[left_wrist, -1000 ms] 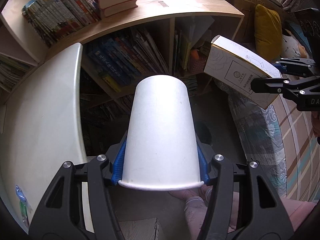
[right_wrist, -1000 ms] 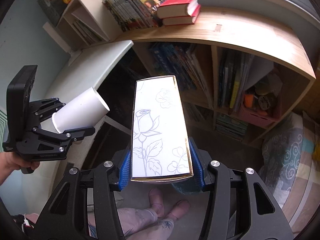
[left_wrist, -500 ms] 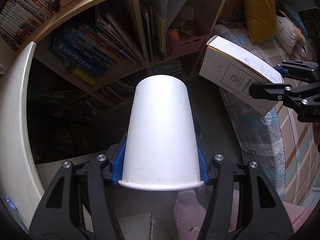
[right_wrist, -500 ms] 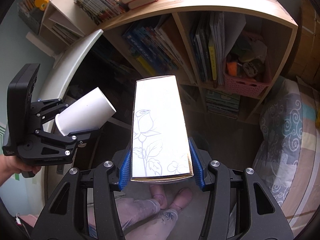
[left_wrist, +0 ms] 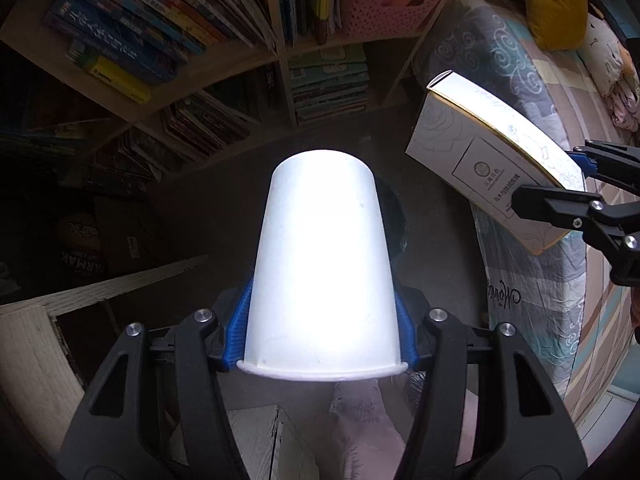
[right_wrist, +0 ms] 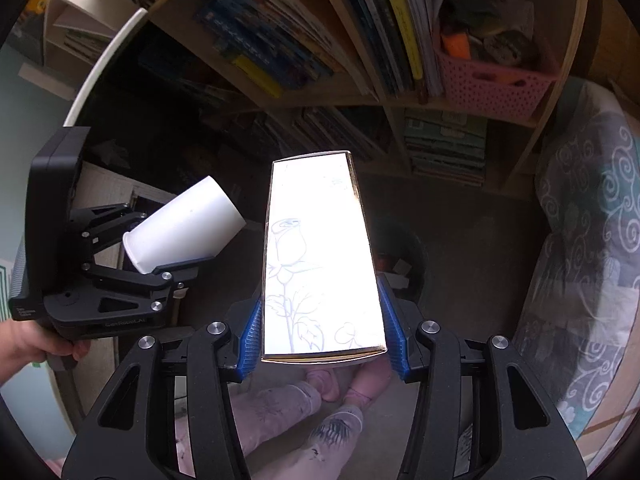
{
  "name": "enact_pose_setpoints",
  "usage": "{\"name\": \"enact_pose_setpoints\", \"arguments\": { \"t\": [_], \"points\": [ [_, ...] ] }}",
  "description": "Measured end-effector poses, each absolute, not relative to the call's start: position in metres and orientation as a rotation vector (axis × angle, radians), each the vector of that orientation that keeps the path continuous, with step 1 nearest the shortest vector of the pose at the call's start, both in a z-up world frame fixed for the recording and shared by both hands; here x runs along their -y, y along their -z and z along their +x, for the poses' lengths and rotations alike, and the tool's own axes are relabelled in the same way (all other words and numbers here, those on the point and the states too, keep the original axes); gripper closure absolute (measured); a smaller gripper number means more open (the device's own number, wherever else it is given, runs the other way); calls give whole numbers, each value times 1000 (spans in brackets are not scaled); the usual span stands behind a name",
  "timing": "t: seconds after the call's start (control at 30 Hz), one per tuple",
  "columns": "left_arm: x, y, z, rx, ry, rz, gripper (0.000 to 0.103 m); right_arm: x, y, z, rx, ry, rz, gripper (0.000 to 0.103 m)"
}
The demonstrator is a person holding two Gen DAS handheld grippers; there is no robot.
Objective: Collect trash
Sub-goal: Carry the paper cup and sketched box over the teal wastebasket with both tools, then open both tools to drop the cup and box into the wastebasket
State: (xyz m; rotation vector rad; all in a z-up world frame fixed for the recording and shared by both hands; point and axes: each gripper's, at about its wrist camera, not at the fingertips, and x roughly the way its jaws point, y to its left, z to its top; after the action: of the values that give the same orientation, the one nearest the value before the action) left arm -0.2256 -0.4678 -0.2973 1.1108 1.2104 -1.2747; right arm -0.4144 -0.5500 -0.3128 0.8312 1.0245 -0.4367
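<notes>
The left claw (left_wrist: 322,316) is clenched on a white paper cup (left_wrist: 322,264); the right claw (right_wrist: 322,320) is clenched on a flat rose-printed box (right_wrist: 320,256). Both pieces are picked up, held above the floor (left_wrist: 208,216) by the bookshelf (left_wrist: 240,56). What looks like a dark bin (right_wrist: 400,248) sits below; dropping them in remains.

Left gripper (left_wrist: 322,336): points down, blue pads squeeze the white cup (left_wrist: 322,264) from both sides.
Right gripper (right_wrist: 322,336): tilts down, pads squeeze the flat box (right_wrist: 320,256).
Left hand (right_wrist: 24,344): wraps the gripper's handle.
Legs (right_wrist: 288,412): below the grippers.
</notes>
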Motion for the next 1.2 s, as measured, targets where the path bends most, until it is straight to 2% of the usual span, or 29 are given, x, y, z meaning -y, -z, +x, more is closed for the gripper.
{"name": "enact_pose_setpoints", "arguments": {
  "t": [0.33, 0.7, 0.9, 0.97, 1.03, 1.1, 1.13, 1.17, 1.2],
  "points": [
    [472, 391, -222, -1290, 1243, 1152, 48, 559, 412, -414, -1076, 468, 929, 52],
    [485, 452, -223, -1331, 1255, 1183, 48, 569, 482, -410, -1123, 485, 995, 52],
    [489, 471, -234, -1315, 1279, 1245, 47, 577, 499, -409, -1122, 487, 1013, 52],
    [490, 475, -236, -1318, 1284, 1249, 41, 578, 500, -409, -1118, 474, 1019, 50],
    [491, 476, -239, -1323, 1291, 1252, 39, 579, 500, -410, -1117, 473, 1025, 49],
    [493, 476, -241, -1308, 1286, 1262, 31, 581, 499, -413, -1104, 474, 1030, 42],
    [493, 476, -242, -1302, 1287, 1263, 24, 581, 497, -414, -1098, 479, 1028, 35],
    [493, 476, -243, -1298, 1282, 1264, 19, 581, 495, -416, -1089, 479, 1030, 35],
    [494, 475, -243, -1302, 1281, 1259, 19, 581, 494, -417, -1085, 482, 1035, 35]
  ]
}}
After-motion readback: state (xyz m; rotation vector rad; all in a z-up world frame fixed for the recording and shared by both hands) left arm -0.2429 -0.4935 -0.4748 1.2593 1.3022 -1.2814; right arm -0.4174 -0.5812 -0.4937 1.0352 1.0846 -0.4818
